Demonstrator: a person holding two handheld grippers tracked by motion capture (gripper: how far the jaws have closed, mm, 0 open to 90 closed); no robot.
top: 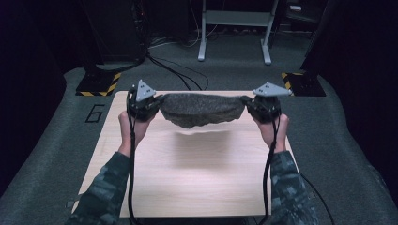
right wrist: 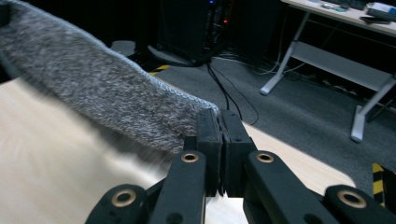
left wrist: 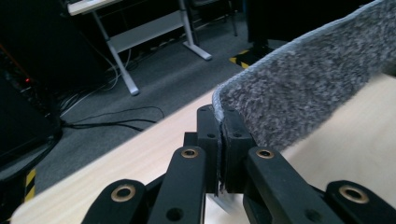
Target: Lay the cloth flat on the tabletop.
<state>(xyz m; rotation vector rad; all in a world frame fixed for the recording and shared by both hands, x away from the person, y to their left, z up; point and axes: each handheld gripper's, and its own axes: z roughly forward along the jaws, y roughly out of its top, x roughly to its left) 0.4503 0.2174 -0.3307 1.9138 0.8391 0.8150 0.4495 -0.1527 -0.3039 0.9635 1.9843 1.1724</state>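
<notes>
1 grey cloth [top: 202, 109] between 2 clamped grippers, left gripper [top: 151, 104] and right gripper [top: 256, 106].

I count one grey cloth [top: 202, 109], one wooden table [top: 187, 178], and two grippers of mine: my left gripper [top: 143, 104] and my right gripper [top: 265, 107]. On the floor beyond I see two yellow-and-black striped plates [top: 97, 84] and one white desk frame [top: 234, 28].
</notes>
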